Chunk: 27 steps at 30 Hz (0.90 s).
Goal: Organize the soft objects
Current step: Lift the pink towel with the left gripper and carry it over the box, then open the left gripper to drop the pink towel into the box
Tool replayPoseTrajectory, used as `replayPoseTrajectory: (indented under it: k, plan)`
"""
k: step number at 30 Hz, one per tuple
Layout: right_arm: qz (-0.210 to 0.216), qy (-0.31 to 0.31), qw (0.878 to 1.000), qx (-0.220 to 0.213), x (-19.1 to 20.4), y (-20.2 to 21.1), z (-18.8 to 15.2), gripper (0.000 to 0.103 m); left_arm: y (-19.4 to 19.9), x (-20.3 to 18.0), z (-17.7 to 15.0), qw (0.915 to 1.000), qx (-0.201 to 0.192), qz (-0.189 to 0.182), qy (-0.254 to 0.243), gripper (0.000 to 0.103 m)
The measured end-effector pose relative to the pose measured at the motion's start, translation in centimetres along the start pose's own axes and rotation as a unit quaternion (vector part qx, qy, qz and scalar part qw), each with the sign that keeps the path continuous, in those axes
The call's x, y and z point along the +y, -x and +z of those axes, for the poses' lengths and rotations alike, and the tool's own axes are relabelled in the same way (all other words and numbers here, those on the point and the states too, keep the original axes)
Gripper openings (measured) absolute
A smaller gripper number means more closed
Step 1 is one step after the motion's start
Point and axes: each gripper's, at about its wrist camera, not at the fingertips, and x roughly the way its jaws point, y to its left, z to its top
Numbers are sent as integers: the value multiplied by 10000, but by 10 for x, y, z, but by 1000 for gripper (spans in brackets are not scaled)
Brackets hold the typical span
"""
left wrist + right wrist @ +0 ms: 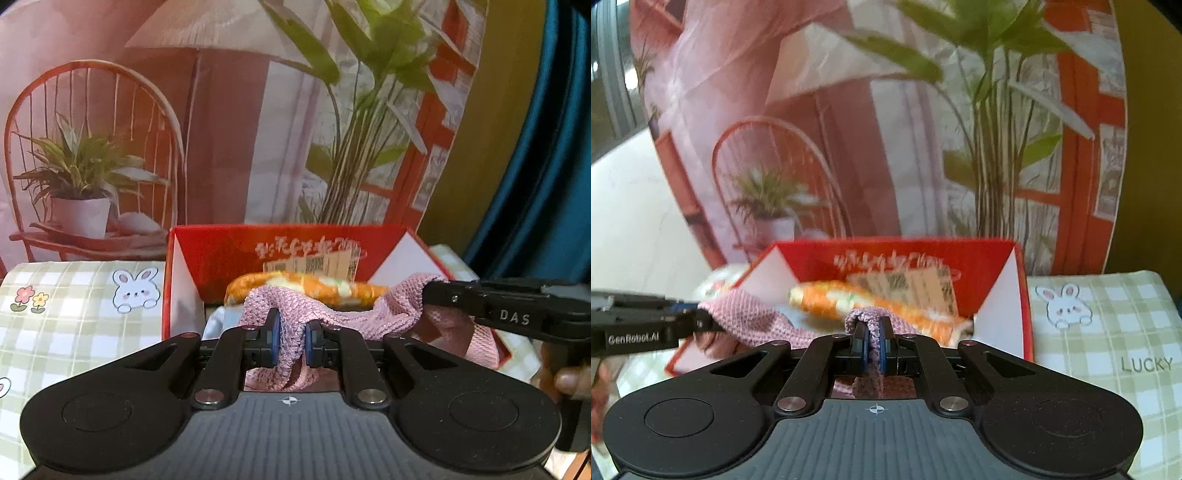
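Observation:
A pink knitted cloth (388, 314) hangs stretched between both grippers over an open red box (221, 251). My left gripper (291, 338) is shut on one bunched end of it. My right gripper (873, 341) is shut on the other end; it also shows as a black arm at the right of the left wrist view. Inside the red box (982, 258) lies an orange and white soft toy (314, 288), partly hidden behind the cloth. The pink knitted cloth (753, 317) spans left toward the other gripper in the right wrist view, above the orange and white soft toy (849, 301).
A green checked tablecloth (66, 325) with rabbit prints covers the table around the box. The same checked tablecloth (1108, 332) carries the word LUCKY. A printed backdrop (221, 110) of a chair and plants stands behind. A hand (570, 380) shows at the right edge.

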Motion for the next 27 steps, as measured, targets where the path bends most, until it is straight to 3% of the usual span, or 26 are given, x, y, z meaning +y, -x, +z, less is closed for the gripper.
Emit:
replayPoseTrajectory:
  k: [3, 12, 17, 27]
  plan:
    - [-48, -34, 10000, -39, -5, -6, 1, 5, -6, -1, 0, 10000, 77, -32, -7, 14]
    - [-32, -142, 9948, 1006, -11, -38, -18, 5, -39, -3, -14, 9941, 1028, -193, -303, 14]
    - [-130, -284, 9916, 1252, -13, -50, -16, 5, -53, 4, -11, 9926, 1205, -157, -85, 14]
    - [-264, -521, 9858, 1571, -19, -66, -20, 5, -68, -2, -14, 9892, 1441, -73, -256, 14]
